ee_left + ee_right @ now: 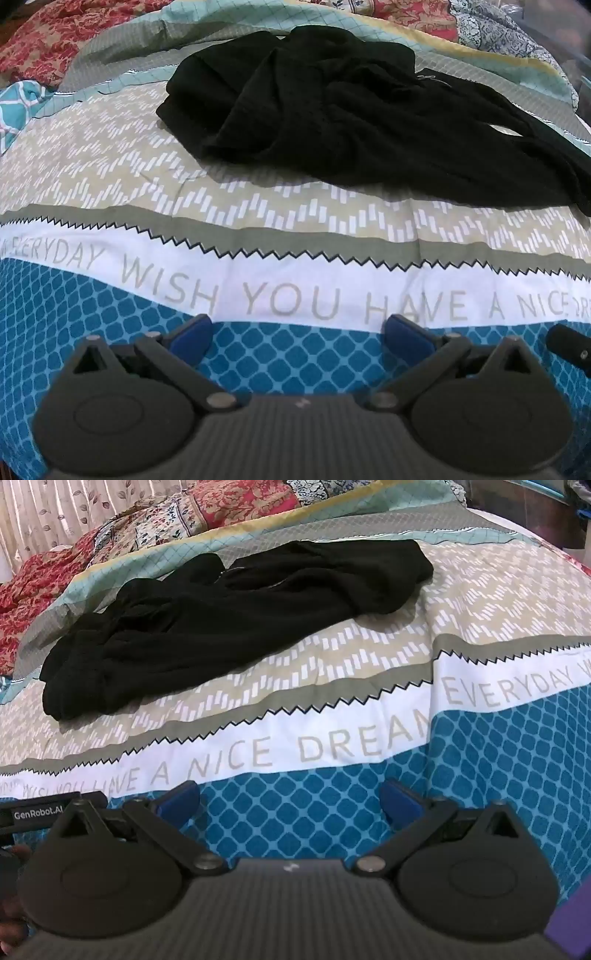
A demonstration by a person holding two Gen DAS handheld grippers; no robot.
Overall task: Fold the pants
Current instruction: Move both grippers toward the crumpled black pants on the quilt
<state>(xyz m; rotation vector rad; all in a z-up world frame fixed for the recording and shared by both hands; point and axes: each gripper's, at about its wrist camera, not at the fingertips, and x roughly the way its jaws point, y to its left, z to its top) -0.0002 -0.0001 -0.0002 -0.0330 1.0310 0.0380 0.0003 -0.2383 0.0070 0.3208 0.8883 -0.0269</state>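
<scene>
Pants (332, 122) bunched at 12 o'clock on quilt (295, 218). Left gripper (299, 334), right gripper (290, 799): both spread wide, empty. Risk: pads snag quilt or 2 layers together.

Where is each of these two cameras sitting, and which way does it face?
Left wrist view: rides on the left gripper, looking down and forward over the bedspread at the crumpled black pants; its blue-tipped fingers stand wide open.
Right wrist view: rides on the right gripper, facing the same pants from the other side; fingers open, a hand at the left edge.
Shared: pants, lettered bedspread, patterned bedding.
</scene>
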